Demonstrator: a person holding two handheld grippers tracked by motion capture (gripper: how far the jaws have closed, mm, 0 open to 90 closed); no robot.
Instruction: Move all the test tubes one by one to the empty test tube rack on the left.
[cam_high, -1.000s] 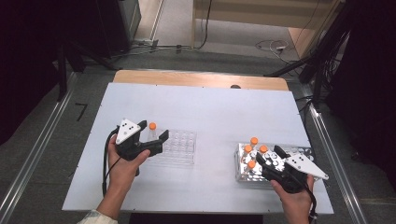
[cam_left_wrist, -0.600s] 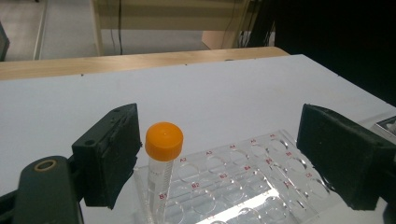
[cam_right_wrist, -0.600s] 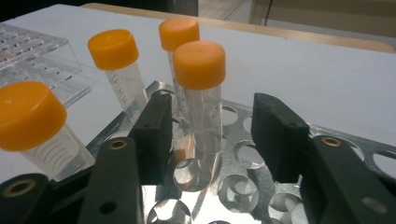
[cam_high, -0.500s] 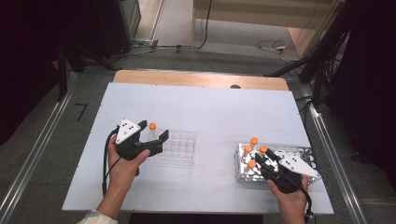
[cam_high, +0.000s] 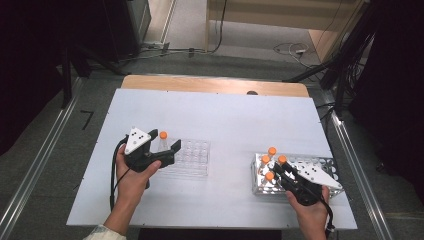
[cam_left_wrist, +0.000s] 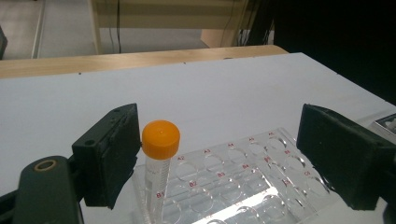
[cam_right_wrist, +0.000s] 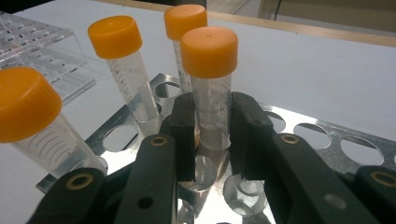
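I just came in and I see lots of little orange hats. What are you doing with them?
A person holds a gripper in each hand. The right gripper has just closed its jaws on an orange-capped tube standing in the metal rack; three more capped tubes stand there. The left gripper waits open around one tube in the clear plastic rack.

clear orange-capped tube (cam_right_wrist: 211, 93) upright in metal rack (cam_right_wrist: 322, 135), clamped by tongs
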